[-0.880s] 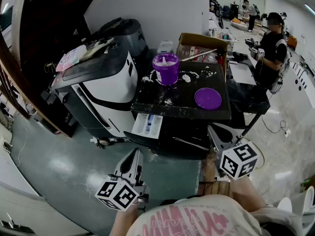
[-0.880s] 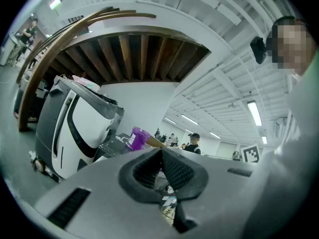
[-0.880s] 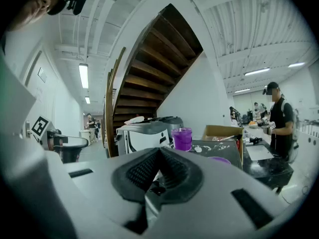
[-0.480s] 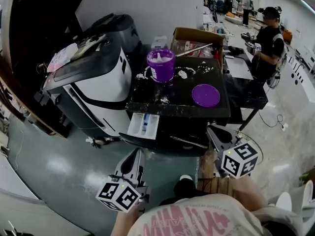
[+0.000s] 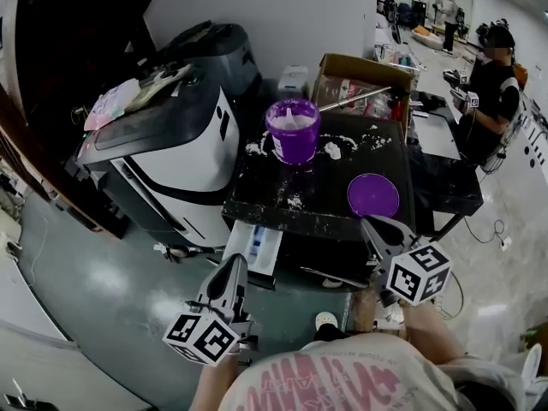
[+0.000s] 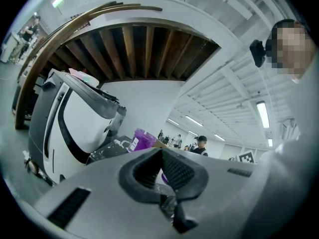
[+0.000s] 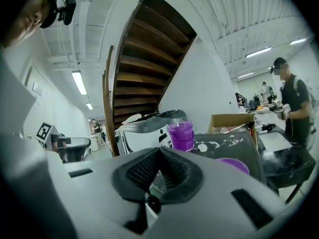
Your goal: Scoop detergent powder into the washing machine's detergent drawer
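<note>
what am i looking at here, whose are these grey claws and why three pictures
There is no robot here: a person holds a two-jaw tool in each hand. The head view comes from a camera on the person's head, looking down. The left gripper and right gripper show near the bottom, each carrying a marker cube. The other two pictures come from cameras riding on those grippers, looking along their jaws. Both pairs of jaws are shut with nothing between them. On the black machine top stands an open purple tub of white powder, with a purple lid and spilled powder nearby. Below, the detergent drawer is pulled out.
</note>
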The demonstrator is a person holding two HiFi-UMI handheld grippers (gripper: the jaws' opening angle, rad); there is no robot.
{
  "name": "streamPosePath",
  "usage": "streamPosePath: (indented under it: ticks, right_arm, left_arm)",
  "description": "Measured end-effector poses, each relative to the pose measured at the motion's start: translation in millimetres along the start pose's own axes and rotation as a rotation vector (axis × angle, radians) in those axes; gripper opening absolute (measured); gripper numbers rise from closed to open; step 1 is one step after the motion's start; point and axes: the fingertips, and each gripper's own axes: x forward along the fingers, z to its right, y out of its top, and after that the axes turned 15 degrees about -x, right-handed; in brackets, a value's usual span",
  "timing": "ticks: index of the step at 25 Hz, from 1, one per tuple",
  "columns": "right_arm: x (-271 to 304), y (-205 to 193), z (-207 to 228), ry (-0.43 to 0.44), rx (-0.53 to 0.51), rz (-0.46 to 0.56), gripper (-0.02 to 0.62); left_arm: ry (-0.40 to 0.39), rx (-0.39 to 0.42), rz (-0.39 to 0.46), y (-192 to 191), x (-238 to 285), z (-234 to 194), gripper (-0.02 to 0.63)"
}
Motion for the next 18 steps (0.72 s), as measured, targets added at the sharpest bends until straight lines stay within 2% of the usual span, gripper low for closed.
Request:
streamPosePath:
  ticks: [5, 12, 18]
  right_arm:
    - [36.6, 15.4, 37.8, 0.023, -0.01, 0.028, -0.002]
    - [83.3, 9.6, 78.9, 0.074, -0.002, 0.022, -0.002]
    - [112.3, -4.2, 94.5, 0.149, 0.044, -0.021, -0.002]
  left_arm:
    - [0.013, 0.036, 0.025, 11.6, 40.3, -2.7, 0.003]
    - [0.124, 0.012, 0.083, 18.1, 82.8, -30.8, 0.003]
    - [0.128, -0.041, 0.082, 8.3, 106.9, -48.0, 0.003]
